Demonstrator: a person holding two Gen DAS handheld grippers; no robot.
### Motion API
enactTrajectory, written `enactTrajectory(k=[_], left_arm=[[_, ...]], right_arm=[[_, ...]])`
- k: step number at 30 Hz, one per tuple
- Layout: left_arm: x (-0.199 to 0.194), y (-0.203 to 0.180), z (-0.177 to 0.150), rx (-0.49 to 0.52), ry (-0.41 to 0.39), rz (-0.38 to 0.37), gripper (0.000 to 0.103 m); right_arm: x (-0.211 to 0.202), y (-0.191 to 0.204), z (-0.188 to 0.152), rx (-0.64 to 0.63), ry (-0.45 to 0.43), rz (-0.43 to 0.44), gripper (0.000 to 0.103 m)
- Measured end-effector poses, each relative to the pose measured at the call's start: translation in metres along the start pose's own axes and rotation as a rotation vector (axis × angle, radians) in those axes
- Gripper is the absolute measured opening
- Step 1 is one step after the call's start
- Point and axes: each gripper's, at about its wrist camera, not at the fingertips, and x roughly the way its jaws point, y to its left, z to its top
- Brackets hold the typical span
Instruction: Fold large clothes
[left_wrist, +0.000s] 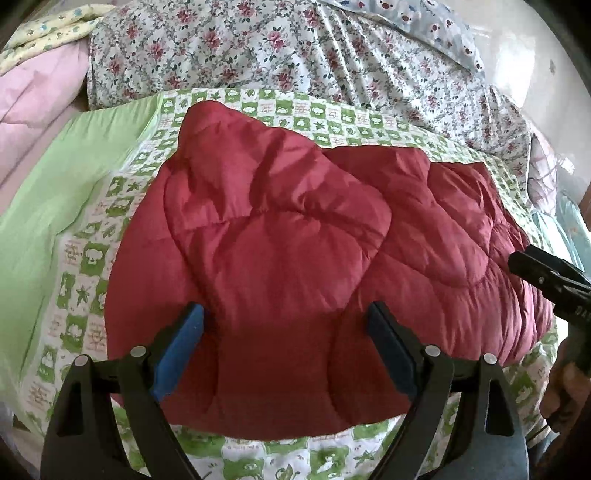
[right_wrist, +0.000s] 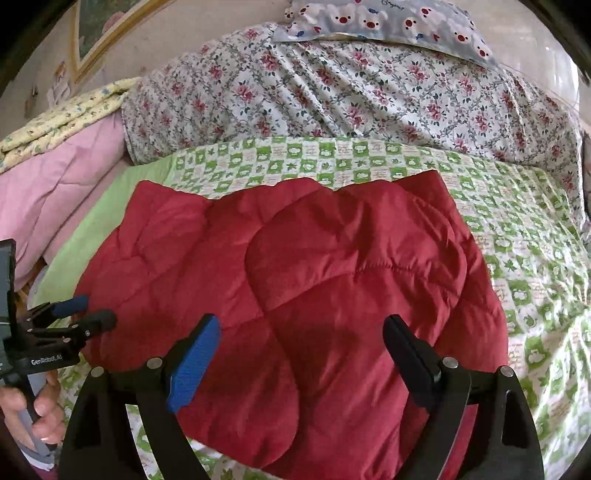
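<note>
A red quilted padded jacket (left_wrist: 295, 266) lies folded on a bed, on a green and white patterned sheet (left_wrist: 92, 258). It also shows in the right wrist view (right_wrist: 314, 280), with a sleeve folded over its middle. My left gripper (left_wrist: 286, 317) is open and empty, just above the jacket's near edge. My right gripper (right_wrist: 301, 328) is open and empty above the jacket's near right part. The right gripper's tip shows at the right edge of the left wrist view (left_wrist: 546, 273). The left gripper shows at the left of the right wrist view (right_wrist: 85, 312), open.
A floral quilt (right_wrist: 351, 96) is heaped at the back of the bed. A bear-print pillow (right_wrist: 399, 18) lies behind it. Pink bedding (right_wrist: 55, 184) and a yellow blanket (right_wrist: 66, 114) lie at the left. A plain green sheet (left_wrist: 55, 177) borders the patterned one.
</note>
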Motion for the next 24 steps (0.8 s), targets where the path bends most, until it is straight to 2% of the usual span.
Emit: enactTrajectory(k=[6, 24], left_arm=[[0.012, -0.005, 0.007, 0.031, 0.019, 0.037, 0.090], [0.046, -0.012, 0.032, 0.070, 0.028, 0.086, 0.090]], right_arm=[[0.026, -0.009, 0.002, 0.015, 0.066, -0.032, 0.091], [0.061, -0.042, 0.023, 0.079, 0.099, -0.038, 0.091]])
